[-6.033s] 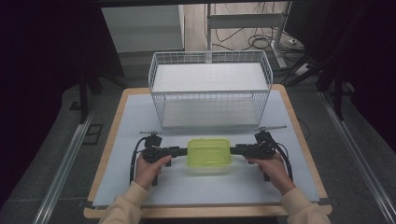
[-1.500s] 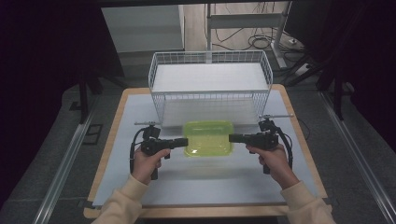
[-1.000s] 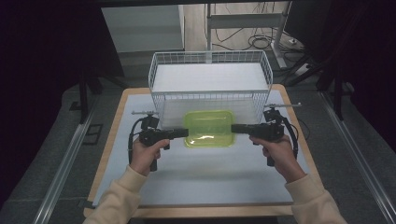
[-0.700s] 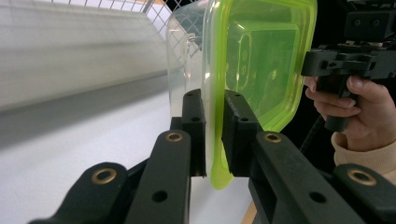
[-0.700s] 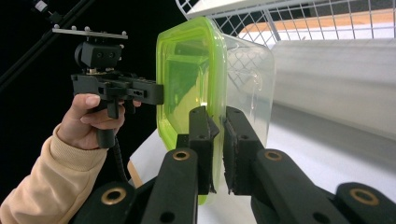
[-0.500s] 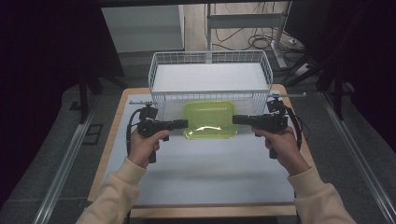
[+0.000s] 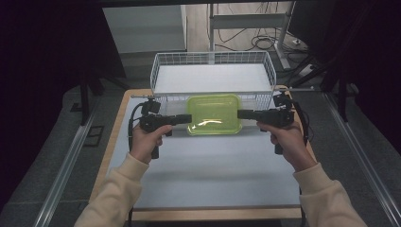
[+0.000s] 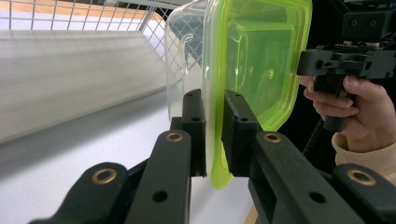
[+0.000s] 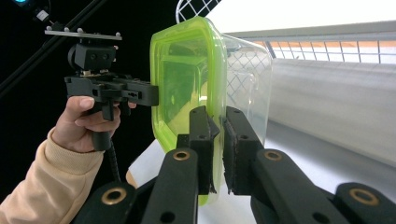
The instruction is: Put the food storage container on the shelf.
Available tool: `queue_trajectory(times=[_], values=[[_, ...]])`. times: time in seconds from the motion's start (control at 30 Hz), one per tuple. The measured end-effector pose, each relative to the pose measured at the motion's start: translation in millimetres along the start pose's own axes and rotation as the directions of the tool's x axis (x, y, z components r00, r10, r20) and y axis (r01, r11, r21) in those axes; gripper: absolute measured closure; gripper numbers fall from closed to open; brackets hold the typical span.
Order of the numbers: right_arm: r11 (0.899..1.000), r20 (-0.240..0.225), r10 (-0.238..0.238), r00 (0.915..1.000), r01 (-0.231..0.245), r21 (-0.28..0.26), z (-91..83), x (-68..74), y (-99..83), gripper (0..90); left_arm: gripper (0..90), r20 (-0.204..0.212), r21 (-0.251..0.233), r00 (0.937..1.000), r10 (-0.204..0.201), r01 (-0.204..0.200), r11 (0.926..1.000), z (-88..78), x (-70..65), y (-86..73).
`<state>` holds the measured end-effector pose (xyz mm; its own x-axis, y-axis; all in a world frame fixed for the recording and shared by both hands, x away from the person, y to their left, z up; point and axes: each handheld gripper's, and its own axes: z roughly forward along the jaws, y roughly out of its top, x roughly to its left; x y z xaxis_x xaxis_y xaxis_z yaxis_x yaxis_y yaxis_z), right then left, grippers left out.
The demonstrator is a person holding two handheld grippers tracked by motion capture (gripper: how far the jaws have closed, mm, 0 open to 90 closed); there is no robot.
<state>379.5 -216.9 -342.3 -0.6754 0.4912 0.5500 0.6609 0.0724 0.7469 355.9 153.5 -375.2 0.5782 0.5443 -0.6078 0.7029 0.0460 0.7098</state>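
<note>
While the green-lidded box [image 7: 213, 114] hangs in the air above the desk [image 7: 208, 165], just in front of the near wall of the wire basket [image 7: 213, 71], the work looks roughly half done: the pick-up is finished, and what seems left is carrying the box over the rim and setting it down on the basket's white floor, then letting go. The left gripper [image 7: 185, 119] holds the box by its left short edge and the right gripper [image 7: 242, 114] by its right short edge; in each gripper view the fingers [image 8: 194, 122] stand narrow, pinched onto the thin lid rim, with the lid on one side and the clear tub on the other. From above, the box lies about level with the lid facing up and its base down, and its long axis runs left to right across the desk, parallel to the basket's near wall and in line with the two grippers. Nothing yet lies inside the basket, as far as its visible floor shows.
</note>
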Motion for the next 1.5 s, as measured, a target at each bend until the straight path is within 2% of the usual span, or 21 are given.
queue_trajectory(times=[0.17, 0.33, 0.7, 1.03, 1.13, 1.33, 1.5], values=[[1.0, 0.004, 0.007, 1.0, -0.007, -0.005, 2.3, -4.3, 6.1, 83.2, 80.9, -0.005, 0.0, 1.0, -0.004, 0.004, 1.0, 1.8, 1.9, 8.0], [1.0, 0.008, 0.001, 1.0, -0.001, -0.018, 4.9, -8.0, 14.3, 83.0, 81.0, -0.012, -0.004, 0.9999, 0.01, -0.01, 0.9999, 0.8, 1.5, 17.7], [0.999, 0.029, -0.027, 0.9992, 0.028, -0.036, 8.2, -6.7, 32.0, 82.7, 80.9, -0.03, -0.016, 0.9993, 0.024, -0.024, 0.9996, 0.4, 2.3, 37.9], [0.998, 0.039, -0.028, 0.9988, 0.03, -0.046, 12.0, -9.9, 46.9, 82.6, 80.9, -0.042, -0.023, 0.9989, 0.02, -0.021, 0.9995, 1.3, 4.6, 55.1], [0.998, 0.045, -0.027, 0.9986, 0.03, -0.054, 13.3, -11.5, 52.9, 82.5, 80.9, -0.041, -0.026, 0.9985, 0.036, -0.037, 0.999, 2.1, 6.7, 62.0], [0.998, 0.048, -0.015, 0.9987, 0.018, -0.063, 16.4, -16.8, 61.5, 82.2, 80.9, -0.04, -0.031, 0.9988, 0.028, -0.029, 0.9991, 4.6, 11.0, 73.7], [0.997, 0.061, -0.006, 0.9981, 0.011, -0.076, 22.0, -23.3, 69.0, 82.1, 80.9, -0.045, -0.024, 0.9989, 0.016, -0.017, 0.9996, 9.2, 20.3, 85.1]])
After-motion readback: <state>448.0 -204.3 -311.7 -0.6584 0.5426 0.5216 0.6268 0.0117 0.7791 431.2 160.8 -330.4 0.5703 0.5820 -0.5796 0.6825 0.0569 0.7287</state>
